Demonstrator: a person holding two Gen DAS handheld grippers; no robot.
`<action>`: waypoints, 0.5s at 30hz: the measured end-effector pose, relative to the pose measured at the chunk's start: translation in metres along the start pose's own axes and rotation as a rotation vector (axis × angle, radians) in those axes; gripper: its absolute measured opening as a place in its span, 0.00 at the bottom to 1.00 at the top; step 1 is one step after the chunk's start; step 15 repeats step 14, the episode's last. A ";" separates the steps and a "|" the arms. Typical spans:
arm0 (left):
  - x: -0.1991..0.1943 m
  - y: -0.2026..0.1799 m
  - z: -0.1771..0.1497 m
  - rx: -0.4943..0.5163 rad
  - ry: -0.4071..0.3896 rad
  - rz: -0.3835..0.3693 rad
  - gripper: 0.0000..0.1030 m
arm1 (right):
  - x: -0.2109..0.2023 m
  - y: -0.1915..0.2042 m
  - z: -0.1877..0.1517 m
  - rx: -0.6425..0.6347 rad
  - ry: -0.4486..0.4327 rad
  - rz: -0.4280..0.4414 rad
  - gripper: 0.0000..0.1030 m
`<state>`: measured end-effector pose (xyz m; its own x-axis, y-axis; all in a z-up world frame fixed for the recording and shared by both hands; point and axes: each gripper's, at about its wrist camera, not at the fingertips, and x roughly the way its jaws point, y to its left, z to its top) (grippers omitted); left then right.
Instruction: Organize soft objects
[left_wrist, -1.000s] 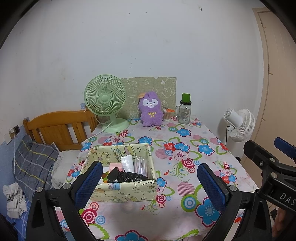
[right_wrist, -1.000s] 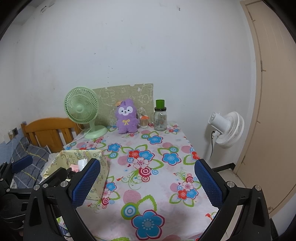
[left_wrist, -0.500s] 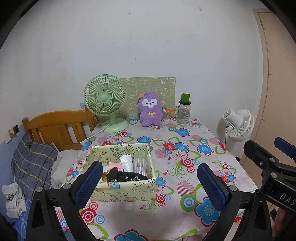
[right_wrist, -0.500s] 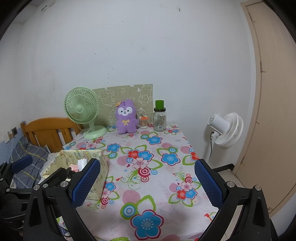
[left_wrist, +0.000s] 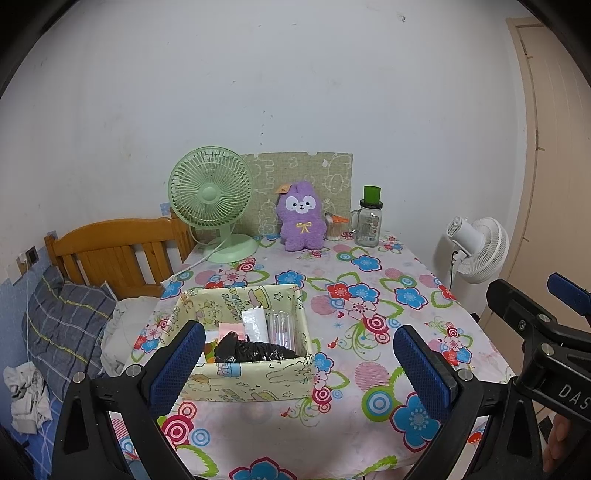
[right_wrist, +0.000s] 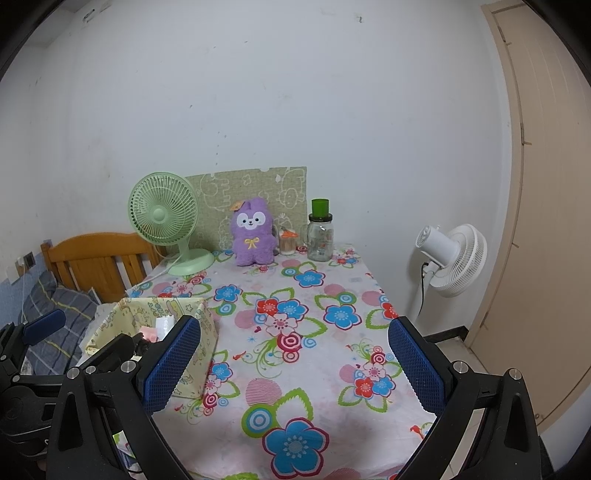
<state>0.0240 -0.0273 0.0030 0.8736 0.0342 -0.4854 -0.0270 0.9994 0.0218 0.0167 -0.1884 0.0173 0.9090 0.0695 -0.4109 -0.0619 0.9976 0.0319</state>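
A purple plush toy sits upright at the far edge of the flowered table, against a green patterned board; it also shows in the right wrist view. A yellow cartoon-print fabric box stands on the near left of the table, holding a black bag, packets and clear tubes; it shows in the right wrist view too. My left gripper is open and empty, held above the near table edge over the box. My right gripper is open and empty above the near table, to the right of the box.
A green desk fan stands at the far left of the table. A glass jar with a green lid and a small cup stand right of the plush. A wooden bed headboard is left, a white floor fan right.
Both views have shifted slightly, as if both grippers drew back or rose a little. Nothing on the table has moved.
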 end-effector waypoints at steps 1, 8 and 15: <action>0.000 0.000 0.000 0.000 -0.002 0.004 1.00 | 0.000 0.000 0.000 -0.001 0.000 0.000 1.00; -0.001 0.001 -0.001 -0.001 -0.003 0.006 1.00 | 0.001 0.000 0.000 0.003 0.003 0.002 1.00; -0.001 0.003 -0.002 -0.003 -0.002 0.008 1.00 | 0.001 0.000 0.000 0.003 0.002 0.001 1.00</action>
